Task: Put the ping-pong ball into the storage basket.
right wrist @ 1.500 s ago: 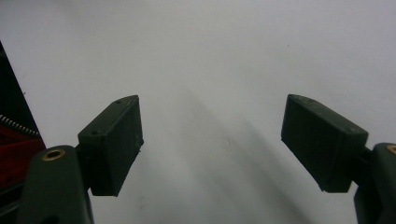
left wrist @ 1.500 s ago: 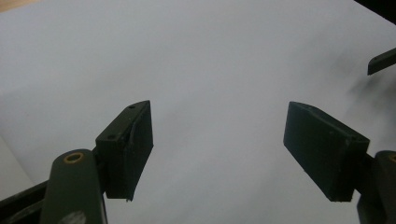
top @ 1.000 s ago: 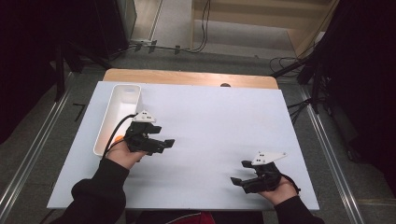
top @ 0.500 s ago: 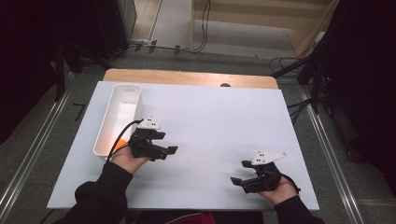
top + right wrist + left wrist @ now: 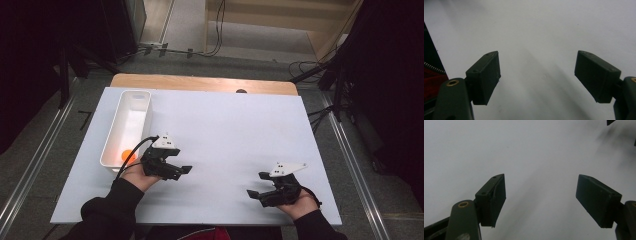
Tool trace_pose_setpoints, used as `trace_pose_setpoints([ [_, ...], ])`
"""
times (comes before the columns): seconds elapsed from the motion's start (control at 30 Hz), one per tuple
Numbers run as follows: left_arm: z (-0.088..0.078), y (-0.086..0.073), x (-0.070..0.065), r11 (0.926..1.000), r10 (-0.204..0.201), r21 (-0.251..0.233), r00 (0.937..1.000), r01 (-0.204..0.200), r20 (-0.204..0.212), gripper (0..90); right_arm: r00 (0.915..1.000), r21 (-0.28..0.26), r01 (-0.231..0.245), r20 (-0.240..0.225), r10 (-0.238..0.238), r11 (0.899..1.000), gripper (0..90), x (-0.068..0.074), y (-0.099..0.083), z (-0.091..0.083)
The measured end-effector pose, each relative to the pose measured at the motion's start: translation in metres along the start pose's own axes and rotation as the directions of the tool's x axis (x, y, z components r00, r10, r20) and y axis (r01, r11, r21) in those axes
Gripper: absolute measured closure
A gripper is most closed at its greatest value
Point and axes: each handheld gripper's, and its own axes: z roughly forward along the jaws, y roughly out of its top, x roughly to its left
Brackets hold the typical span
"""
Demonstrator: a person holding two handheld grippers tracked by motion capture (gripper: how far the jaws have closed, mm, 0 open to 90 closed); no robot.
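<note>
Left gripper [image 5: 540, 197]: matte black wedge-shaped fingers [image 5: 492, 200] spread wide, nothing between them. Right gripper [image 5: 537, 77]: fingers [image 5: 485, 77] likewise wide apart, empty. Both gripper views show smooth white tabletop [image 5: 225, 130] beneath the fingers. High view adds one long white plastic bin [image 5: 107, 147], rectangular with rounded corners, at the tabletop's left side, with one orange ball [image 5: 128, 156] in its near end, just beside the left gripper [image 5: 172, 170]. Right gripper [image 5: 257, 192] sits well apart, near right. Two grippers, one bin, one ball.

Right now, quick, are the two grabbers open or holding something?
Left black two-jaw gripper: open, holding nothing.
Right black two-jaw gripper: open, holding nothing.
</note>
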Motion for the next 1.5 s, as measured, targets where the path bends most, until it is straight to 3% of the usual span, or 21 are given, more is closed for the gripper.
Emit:
trace_pose_setpoints([
  [0.17,0.001,-0.004,-0.003,0.9995,0.028,0.012,0.9996,-0.028,0.010,24.4,1.0000,0.001,-0.003,0.001,0.003,1.000,19.3,0.000,0.000,0.000],
  [0.3,0.001,-0.008,-0.004,0.9997,0.020,0.012,0.9996,-0.020,0.021,24.3,1.0000,0.004,-0.007,-0.002,0.007,1.000,19.3,0.001,0.000,0.000],
  [0.57,-0.002,-0.017,-0.006,0.9987,0.047,0.019,0.9985,-0.047,0.030,24.3,1.0000,0.005,-0.004,0.003,0.004,1.000,19.3,0.001,0.000,0.000],
  [0.7,-0.004,-0.020,-0.006,0.9987,0.046,0.019,0.9983,-0.047,0.036,24.3,1.0000,0.002,-0.003,0.003,0.003,1.000,19.3,0.000,0.000,0.000],
  [0.83,-0.008,-0.022,-0.006,0.9998,0.019,0.000,0.9978,-0.019,0.064,24.3,1.0000,-0.001,-0.007,0.005,0.007,1.000,19.3,0.001,0.000,-0.001],
  [1.17,-0.012,-0.030,-0.007,0.9986,0.046,0.025,0.9968,-0.048,0.066,24.3,1.0000,0.002,-0.003,0.005,0.003,1.000,19.3,0.000,0.000,-0.001],
  [1.3,-0.013,-0.032,-0.006,0.9990,0.036,0.024,0.9959,-0.038,0.083,24.3,1.0000,-0.001,-0.008,0.005,0.008,1.000,19.3,0.000,0.000,0.000],
  [1.5,-0.014,-0.035,-0.008,0.9964,0.072,0.040,0.9948,-0.075,0.072,24.3,1.0000,-0.002,-0.008,0.005,0.008,1.000,19.3,0.001,0.000,-0.001],
])
